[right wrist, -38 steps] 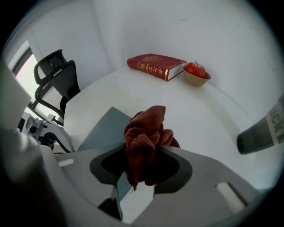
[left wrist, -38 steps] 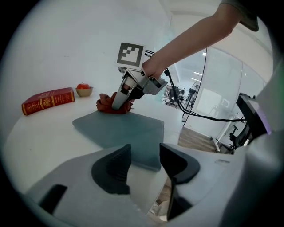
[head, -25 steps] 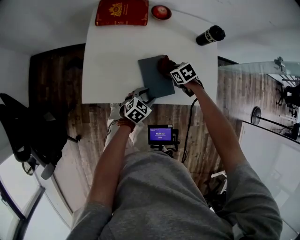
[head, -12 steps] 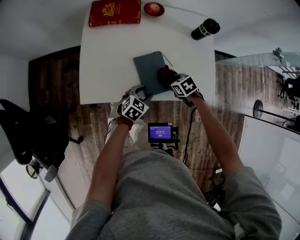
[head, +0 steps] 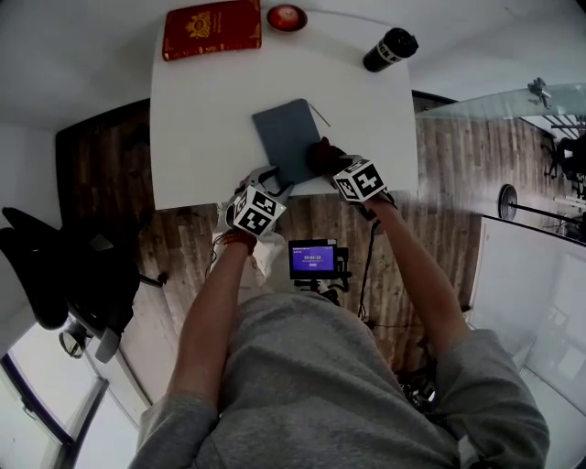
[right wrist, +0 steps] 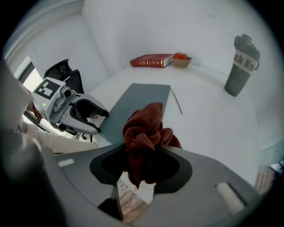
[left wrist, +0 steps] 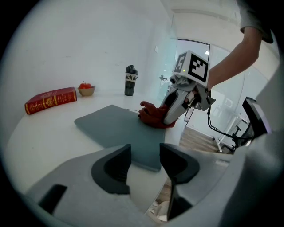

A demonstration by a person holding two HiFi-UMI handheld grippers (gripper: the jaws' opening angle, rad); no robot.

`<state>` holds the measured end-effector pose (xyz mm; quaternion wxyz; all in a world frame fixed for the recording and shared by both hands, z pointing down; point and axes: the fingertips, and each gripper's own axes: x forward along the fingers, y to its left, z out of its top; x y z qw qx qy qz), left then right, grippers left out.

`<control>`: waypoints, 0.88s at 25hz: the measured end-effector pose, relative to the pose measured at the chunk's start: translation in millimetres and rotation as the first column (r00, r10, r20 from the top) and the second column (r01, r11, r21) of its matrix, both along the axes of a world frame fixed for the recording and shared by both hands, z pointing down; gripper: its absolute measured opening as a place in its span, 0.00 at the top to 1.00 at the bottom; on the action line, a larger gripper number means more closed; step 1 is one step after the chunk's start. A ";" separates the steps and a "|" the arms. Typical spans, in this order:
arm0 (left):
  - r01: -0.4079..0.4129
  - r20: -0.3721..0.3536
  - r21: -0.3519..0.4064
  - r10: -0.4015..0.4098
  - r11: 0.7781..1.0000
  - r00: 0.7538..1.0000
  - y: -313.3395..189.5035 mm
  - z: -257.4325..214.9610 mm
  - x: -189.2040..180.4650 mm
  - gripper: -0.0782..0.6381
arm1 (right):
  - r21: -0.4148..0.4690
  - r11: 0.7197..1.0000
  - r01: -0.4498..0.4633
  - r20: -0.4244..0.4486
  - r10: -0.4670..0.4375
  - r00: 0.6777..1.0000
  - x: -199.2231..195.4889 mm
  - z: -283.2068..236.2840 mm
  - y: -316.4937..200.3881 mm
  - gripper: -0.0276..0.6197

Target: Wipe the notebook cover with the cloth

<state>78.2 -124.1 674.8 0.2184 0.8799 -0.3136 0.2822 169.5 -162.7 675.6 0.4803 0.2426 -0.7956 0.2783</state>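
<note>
Right gripper (right wrist: 141, 170) is clamping a bunched dark red cloth (right wrist: 144, 131) between its jaws. I am reading the cloth as lying on the near right part of the grey notebook (head: 284, 136), at the cover's edge.

The notebook is lying flat and slightly turned on the white desk (head: 201, 119), near the front edge. A thin strip (right wrist: 176, 101) is lying just beside its far right corner.

On my other side, the left gripper (left wrist: 144, 165) is sitting at the notebook's near left corner with its jaws apart and nothing clamped. The notebook corner and the desk edge are showing in the gap. I cannot tell whether its pads are touching the cover. It is standing apart from the cloth, on the same near side of the notebook.

Surroundings:
- A red book (head: 212, 29) is lying at the far edge of the desk, well apart from the notebook.
- A small bowl (head: 287, 17) holding something red is standing just beside the book.
- A dark bottle (head: 389, 49) is standing at the far right corner.
- A small lit screen (head: 313, 261) is showing below the desk's front edge, between my arms.
</note>
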 end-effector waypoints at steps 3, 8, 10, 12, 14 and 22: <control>0.007 -0.039 -0.036 -0.009 0.999 0.999 -2.5 -1.6 -1.4 0.60 | 0.024 1.000 0.011 -0.013 -0.011 1.000 2.9 -0.5 7.6 0.68; -0.029 -0.054 -0.073 0.025 0.997 0.998 7.7 -14.8 -12.4 0.53 | 0.064 0.995 -0.077 0.083 0.072 0.994 11.5 -16.0 40.4 0.66; -0.024 -0.060 -0.029 0.022 0.999 0.998 8.5 -31.4 -22.2 0.54 | 0.053 0.984 -0.171 0.185 0.159 0.970 11.6 -29.8 45.2 0.66; -0.007 -0.064 0.005 0.007 1.000 0.998 9.7 -46.9 -32.3 0.54 | 0.044 0.967 -0.250 0.279 0.229 0.933 10.5 -44.8 44.1 0.66; 0.025 -0.070 0.042 -0.022 0.999 0.997 5.8 -62.3 -41.7 0.54 | 0.056 0.949 -0.309 0.363 0.269 0.892 6.5 -62.8 35.3 0.66; 0.196 -0.227 0.346 -0.121 0.918 0.966 -72.5 -210.3 -47.7 0.56 | 0.425 0.780 -0.460 0.588 0.148 0.795 -19.7 -215.4 -38.6 0.66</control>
